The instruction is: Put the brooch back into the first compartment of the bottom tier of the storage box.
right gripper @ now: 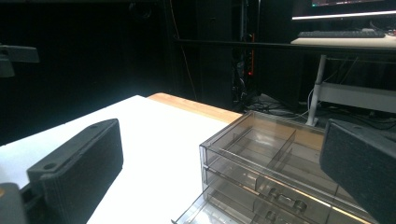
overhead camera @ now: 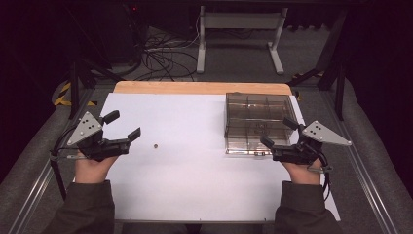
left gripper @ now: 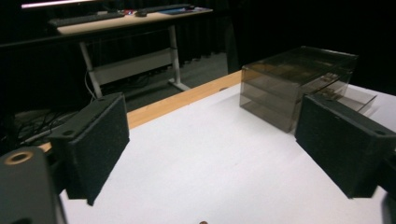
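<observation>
- Tongs first: the left gripper stands wide with nothing between its jaws, near the white worktop's left edge; the right gripper is wide too, holding nothing.
- The small round brown nut lies mid-worktop, just beyond the left jaws.
- The smoky clear plastic drawer box sits at the far right corner, its bottom drawer slightly open.
- Best approach, probably: lower the left jaws astride the nut, close gently.

White sheet covers most of a wooden tabletop, bare wood strip along far edge. Beyond it, grey floor with tangled black cables and a white-legged desk frame. Dark curtains behind. Yellow-black hazard tape at left.
</observation>
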